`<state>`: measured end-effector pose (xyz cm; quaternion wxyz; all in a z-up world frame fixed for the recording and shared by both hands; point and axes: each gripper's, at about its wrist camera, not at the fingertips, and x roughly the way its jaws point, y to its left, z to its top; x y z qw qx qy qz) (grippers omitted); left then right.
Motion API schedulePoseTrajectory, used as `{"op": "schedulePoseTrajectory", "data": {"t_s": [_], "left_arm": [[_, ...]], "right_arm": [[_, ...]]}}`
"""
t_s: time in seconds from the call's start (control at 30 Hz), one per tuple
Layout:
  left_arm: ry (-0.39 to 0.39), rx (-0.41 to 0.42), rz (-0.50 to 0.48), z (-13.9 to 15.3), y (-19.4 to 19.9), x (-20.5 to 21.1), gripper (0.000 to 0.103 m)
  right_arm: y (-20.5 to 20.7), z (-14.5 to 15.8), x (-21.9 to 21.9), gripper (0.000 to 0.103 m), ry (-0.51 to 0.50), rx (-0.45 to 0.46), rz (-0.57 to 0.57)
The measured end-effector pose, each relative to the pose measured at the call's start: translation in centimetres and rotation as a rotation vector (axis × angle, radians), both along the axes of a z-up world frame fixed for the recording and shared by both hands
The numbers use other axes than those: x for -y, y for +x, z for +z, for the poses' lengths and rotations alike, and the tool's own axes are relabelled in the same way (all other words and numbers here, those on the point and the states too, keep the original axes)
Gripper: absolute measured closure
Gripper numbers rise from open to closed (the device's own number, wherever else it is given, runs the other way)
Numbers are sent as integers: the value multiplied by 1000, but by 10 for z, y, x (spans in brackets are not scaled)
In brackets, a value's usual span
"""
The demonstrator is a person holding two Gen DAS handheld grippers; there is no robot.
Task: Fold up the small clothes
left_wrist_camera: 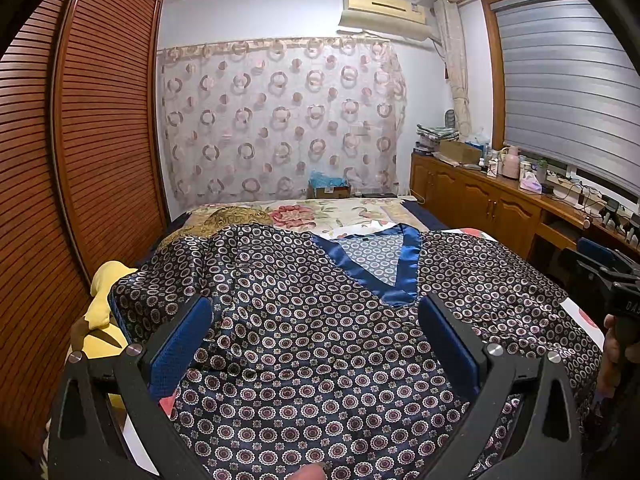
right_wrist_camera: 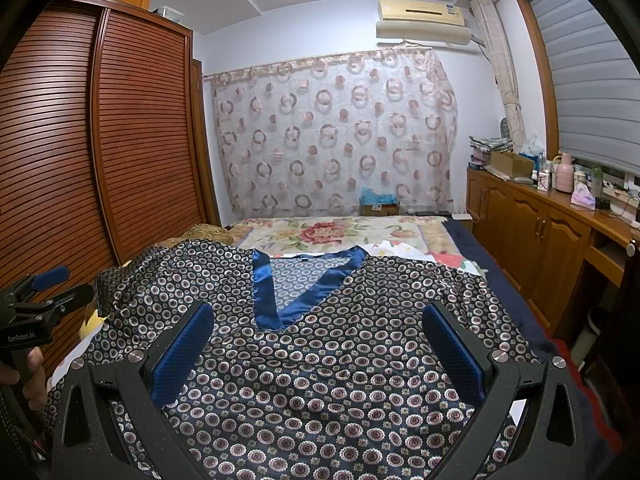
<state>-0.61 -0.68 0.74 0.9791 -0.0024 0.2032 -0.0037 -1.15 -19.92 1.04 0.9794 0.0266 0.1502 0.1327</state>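
Observation:
A dark blue satin top (left_wrist_camera: 320, 340) with a small circle print and a bright blue V-neck band (left_wrist_camera: 400, 272) lies spread face up on the bed. It also shows in the right wrist view (right_wrist_camera: 340, 360), with its neck band (right_wrist_camera: 296, 300) left of centre. My left gripper (left_wrist_camera: 316, 320) is open and empty, hovering over the top's left half. My right gripper (right_wrist_camera: 318, 328) is open and empty over the right half. Each gripper shows at the edge of the other's view: the right one (left_wrist_camera: 612, 280) and the left one (right_wrist_camera: 44, 296).
The bed (right_wrist_camera: 340, 232) carries a floral cover. A yellow cloth (left_wrist_camera: 106, 300) lies at the bed's left edge beside the louvred wardrobe (left_wrist_camera: 80, 140). A wooden cabinet (right_wrist_camera: 540, 232) with clutter runs along the right wall. A cardboard box (right_wrist_camera: 378, 206) sits past the bed.

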Motion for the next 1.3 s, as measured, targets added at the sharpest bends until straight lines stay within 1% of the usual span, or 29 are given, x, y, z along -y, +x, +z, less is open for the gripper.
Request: {"op": "schedulePoseTrajectory", "data": {"t_s": [0.43,0.67,0.83,1.0,1.03,1.13,1.23,1.3], "left_arm": [[1,1,0,0,0,0,0],[3,-1,-3,6,-3,4,0],[-7,-11,-14,3,-2,2,0],[-29,-61,-15,-11,7,-21,0],[-34,-81,-7,-16,11,-30,0],[-40,-98,-2,-22,15,-44,0],[-49,-111,26,-27,16,-71,0],[-48,-121,37,-29,17,-81,0]], "right_arm": [[0,0,0,0,0,1,-1],[0,0,0,0,0,-1,-1],[1,-1,1,0,1,-3,4],[11,-6,-3,0,-11,-27,39],[13,-7,-4,0,-11,-31,47],[18,-9,-6,0,-13,-41,69],[27,-9,-8,0,-25,-57,94],[29,-9,-8,0,-29,-62,101]]}}
